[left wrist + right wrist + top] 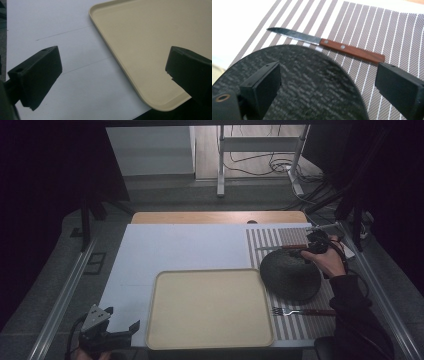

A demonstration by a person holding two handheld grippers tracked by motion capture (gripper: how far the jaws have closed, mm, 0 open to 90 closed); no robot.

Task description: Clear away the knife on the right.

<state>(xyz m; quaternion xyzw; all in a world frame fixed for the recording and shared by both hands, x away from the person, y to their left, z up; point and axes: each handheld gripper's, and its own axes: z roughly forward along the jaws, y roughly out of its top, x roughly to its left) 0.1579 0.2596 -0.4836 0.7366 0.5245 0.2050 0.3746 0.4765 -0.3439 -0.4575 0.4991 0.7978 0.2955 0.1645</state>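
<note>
A dark round plate [290, 275] lies on a striped placemat [280, 237] at the table's right. Beyond it rests a knife [280, 248] with a wooden handle; a fork [305, 311] lies on the near side. My right gripper [311, 249] hovers over the plate's far edge, open, with the plate [307, 82] below its jaws and the knife [324, 43] just ahead. A cream tray [210, 309] sits front and centre. My left gripper [122, 320] stands open at the front left, beside the tray's near left corner [160, 105], holding nothing.
A white board [175, 245] covers the table's left and middle, with a strip of wooden tabletop [220, 217] behind it. Metal rails run along both table sides. Beyond the table stand a frame's legs [220, 165] and loose cables on the floor.
</note>
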